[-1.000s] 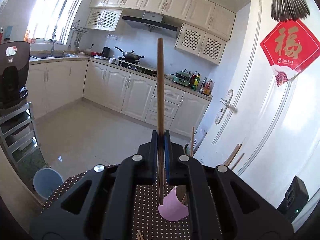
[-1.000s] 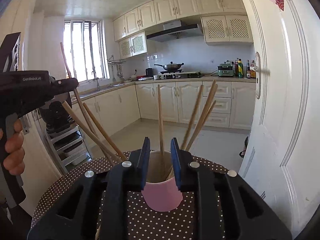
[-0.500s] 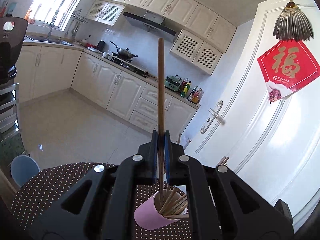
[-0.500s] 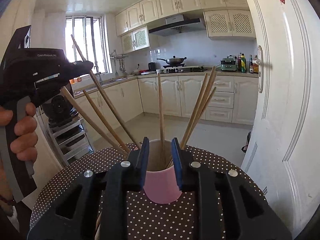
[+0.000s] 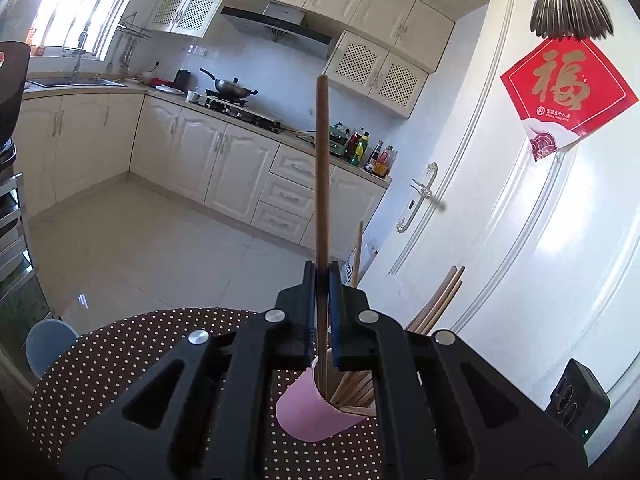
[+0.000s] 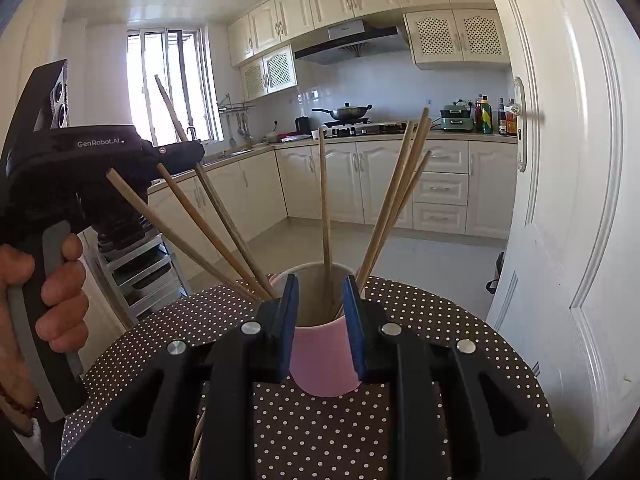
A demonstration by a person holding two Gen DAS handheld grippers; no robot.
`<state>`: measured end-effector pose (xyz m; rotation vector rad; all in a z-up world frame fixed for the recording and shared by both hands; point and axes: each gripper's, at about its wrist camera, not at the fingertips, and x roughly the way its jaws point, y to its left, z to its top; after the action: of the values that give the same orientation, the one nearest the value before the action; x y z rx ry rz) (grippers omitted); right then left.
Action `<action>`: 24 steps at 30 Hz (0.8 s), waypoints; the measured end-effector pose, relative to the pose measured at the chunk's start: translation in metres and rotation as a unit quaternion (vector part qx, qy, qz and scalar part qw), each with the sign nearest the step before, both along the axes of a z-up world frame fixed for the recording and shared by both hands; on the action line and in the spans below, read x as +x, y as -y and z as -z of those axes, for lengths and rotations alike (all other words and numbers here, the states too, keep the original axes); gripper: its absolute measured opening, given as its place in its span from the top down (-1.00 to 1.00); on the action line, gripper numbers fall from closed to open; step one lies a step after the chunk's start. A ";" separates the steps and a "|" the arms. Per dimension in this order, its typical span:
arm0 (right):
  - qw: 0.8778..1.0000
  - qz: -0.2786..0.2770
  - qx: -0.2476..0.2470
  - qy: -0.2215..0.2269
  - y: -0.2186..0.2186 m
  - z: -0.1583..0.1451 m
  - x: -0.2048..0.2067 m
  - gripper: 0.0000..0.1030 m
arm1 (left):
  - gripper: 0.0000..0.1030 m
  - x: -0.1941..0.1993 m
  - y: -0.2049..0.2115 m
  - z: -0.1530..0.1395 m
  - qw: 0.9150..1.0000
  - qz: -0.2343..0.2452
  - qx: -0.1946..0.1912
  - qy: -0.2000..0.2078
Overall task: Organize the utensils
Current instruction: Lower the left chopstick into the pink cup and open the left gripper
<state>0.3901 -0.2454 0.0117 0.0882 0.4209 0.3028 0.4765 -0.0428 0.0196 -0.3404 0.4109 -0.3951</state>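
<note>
A pink cup (image 6: 324,360) stands on the dotted brown tablecloth (image 6: 440,340) with several wooden chopsticks (image 6: 396,200) fanned out in it. My right gripper (image 6: 319,284) is shut on the cup, a blue pad pressed against each side. My left gripper (image 5: 322,312) is shut on one chopstick (image 5: 322,160), held nearly upright, its lower end inside the pink cup (image 5: 308,412). In the right wrist view the left gripper (image 6: 194,156) comes in from the left in a person's hand (image 6: 52,280), and its chopstick (image 6: 172,108) slants down into the cup.
Loose chopsticks (image 6: 196,440) lie on the cloth under my right gripper. A white door (image 6: 560,200) stands close to the table's right. A black speaker (image 5: 576,396) sits at the right, a blue stool (image 5: 48,344) beside the table, and a metal rack (image 6: 136,260) at the left.
My left gripper has come down toward the cup with its chopstick, whose lower end now sits inside the cup among the others. The right gripper has stayed on the cup.
</note>
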 end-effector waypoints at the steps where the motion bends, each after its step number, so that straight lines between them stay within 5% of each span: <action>1: 1.000 -0.001 0.001 0.000 0.000 0.000 0.000 0.58 | 0.87 0.000 0.001 -0.001 1.000 0.000 0.002 0.000; 24: 1.000 -0.003 0.005 -0.003 -0.002 -0.010 -0.016 0.58 | 0.86 -0.011 -0.002 -0.020 1.000 -0.020 0.019 -0.014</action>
<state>0.3736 -0.2435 0.0217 0.0969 0.4265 0.3103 0.4653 -0.0404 0.0392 -0.3164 0.4382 -0.3434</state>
